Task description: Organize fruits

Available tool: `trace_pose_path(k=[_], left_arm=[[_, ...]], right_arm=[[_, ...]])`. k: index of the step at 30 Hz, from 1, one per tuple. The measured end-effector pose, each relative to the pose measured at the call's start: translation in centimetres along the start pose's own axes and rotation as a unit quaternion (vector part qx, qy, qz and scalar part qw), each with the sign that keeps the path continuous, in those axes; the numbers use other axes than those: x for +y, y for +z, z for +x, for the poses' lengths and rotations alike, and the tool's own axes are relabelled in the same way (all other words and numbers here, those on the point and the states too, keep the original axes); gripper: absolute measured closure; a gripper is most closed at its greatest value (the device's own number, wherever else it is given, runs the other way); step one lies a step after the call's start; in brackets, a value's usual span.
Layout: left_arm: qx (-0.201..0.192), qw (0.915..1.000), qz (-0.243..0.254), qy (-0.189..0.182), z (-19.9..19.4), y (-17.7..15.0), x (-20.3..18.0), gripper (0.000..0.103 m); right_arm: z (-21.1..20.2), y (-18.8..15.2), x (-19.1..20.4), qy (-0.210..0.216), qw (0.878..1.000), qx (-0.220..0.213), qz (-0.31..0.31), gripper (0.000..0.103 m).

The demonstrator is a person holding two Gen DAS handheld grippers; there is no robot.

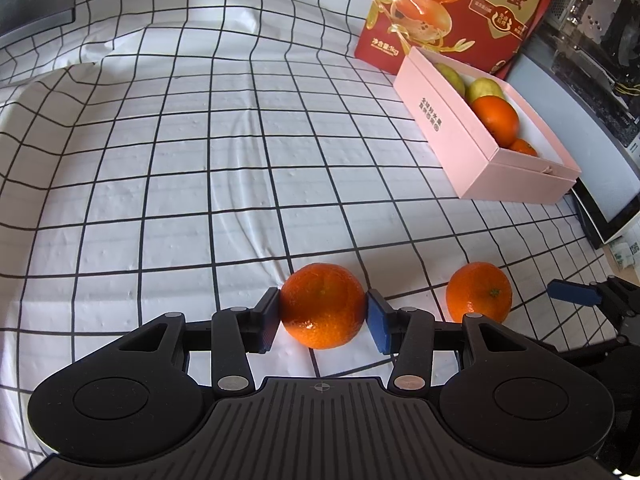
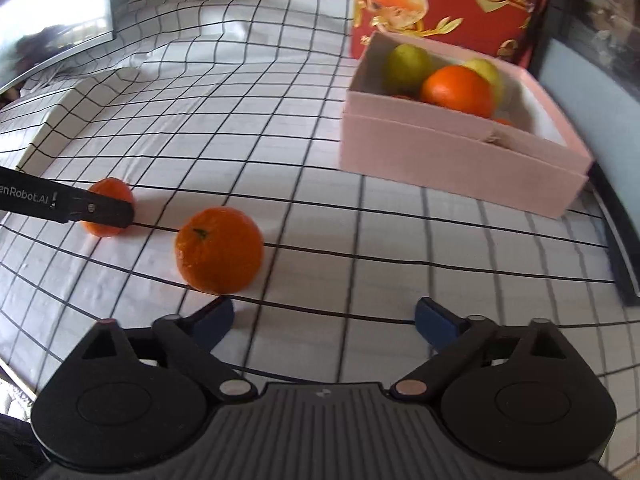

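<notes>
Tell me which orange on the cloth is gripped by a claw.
The orange clamped in the left claw; the other orange sits free, beside it.

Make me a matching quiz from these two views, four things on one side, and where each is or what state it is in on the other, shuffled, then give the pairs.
Things:
1. left tool
2. right tool
3. loose orange
4. pears

States or places:
A. open, nothing between its fingers
B. inside the pink box
C. shut on an orange
D. alone on the checked cloth, untouched

Pairs: 1-C, 2-A, 3-D, 4-B
</notes>
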State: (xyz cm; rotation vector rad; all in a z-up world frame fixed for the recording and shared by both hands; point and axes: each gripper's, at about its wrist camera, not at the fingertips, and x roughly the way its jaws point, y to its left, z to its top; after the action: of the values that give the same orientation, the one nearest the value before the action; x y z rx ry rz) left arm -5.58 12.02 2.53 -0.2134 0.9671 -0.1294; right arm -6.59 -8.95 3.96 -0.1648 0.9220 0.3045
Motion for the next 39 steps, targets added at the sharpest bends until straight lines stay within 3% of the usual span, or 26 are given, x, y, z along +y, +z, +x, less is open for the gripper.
trace_pose_path(k=[5,9,15,19,33,39], left_arm=[[0.0,1.0,-0.001,0.0,0.0,0.0,0.0,0.052],[0.0,1.0,-0.002,-0.001,0.1,0.1,0.0,0.052],[-0.001,1.0,-0.003,-0.003,0.1,0.1,0.1,0.052],[0.0,1.0,-0.002,-0.002,0.1,0.1,0.1,0.052],[0.011,0.9996,0.016,0.019,0.4,0.8,-0.9,0.053],[0.025,0.9991,0.029,-0.02,1.0,1.5,-3.1,0.053]], right_arm=[[-1.1,0.0,1.5,0.041,0.999,-0.015,-0.013,0.008],[-0.6,0.7,3.4,0.048,0.998,-0.024,-0.03,0.011],[1.0,1.8,4.3,0.051,0.998,-0.011,-0.025,0.029],[0.7,2.2,3.8,0.063,0.998,-0.012,-0.016,0.054],[-1.2,1.1,-0.6,0.021,0.999,-0.014,0.023,0.056],[-1.5,-0.2,-3.4,-0.004,0.999,-0.008,0.048,0.056]])
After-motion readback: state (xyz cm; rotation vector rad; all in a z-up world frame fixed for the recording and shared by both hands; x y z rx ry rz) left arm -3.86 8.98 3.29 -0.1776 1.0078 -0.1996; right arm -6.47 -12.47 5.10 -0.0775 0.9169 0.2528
